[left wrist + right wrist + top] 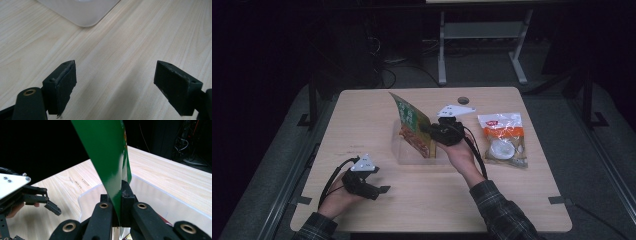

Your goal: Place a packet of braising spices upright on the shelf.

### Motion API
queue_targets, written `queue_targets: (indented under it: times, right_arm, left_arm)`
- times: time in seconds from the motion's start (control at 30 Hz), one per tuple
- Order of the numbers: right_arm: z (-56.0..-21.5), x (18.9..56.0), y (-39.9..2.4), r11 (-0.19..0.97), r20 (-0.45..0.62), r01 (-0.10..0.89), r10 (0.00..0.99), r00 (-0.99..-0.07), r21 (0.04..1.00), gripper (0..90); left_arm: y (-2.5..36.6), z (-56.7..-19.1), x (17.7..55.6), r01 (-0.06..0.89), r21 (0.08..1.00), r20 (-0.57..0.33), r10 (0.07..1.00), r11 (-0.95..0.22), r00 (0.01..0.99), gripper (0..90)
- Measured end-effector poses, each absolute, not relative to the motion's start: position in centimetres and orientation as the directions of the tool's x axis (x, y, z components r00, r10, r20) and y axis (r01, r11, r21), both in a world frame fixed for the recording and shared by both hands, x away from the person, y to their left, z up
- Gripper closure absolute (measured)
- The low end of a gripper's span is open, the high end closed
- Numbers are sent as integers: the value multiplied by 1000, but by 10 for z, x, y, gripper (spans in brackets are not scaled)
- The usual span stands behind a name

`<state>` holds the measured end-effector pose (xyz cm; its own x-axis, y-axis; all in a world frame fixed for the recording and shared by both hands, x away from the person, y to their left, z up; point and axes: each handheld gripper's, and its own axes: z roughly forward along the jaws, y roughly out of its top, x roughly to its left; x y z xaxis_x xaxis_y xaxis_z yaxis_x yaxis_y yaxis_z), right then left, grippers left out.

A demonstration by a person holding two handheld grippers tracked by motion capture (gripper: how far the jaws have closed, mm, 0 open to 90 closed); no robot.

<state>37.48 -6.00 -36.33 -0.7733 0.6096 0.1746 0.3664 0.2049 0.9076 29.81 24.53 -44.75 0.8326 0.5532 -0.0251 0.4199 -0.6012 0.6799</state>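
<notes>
high view — right hand-held gripper [428,131] clamps the green packet [413,125] over the clear bin [404,152]; left hand-held gripper [384,189] gapes wide.

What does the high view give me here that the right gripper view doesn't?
High view alone: the orange-and-white packet lying on the table to the right of the clear bin, and the person's sleeves. Right gripper view alone: the right gripper pinching the green packet's edge, close up. Both: green packet, clear bin, open left gripper, wooden table.
</notes>
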Motion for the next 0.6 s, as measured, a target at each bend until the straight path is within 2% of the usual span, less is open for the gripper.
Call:
queue_targets:
  times: [0.33,0.4,0.6]
  right_arm:
    - [-370,375,-56,234,160,364,601,-783,902,875]
    - [-369,375,-55,233,163,367,601,-782,901,827]
    - [-368,373,-53,258,148,366,601,-786,894,605]
  left_arm:
    - [245,-447,298,420,676,-24,551,-605,834,176]
    - [245,-447,298,420,677,-24,552,-605,834,175]
    - [245,-447,298,421,678,-25,553,-603,833,176]
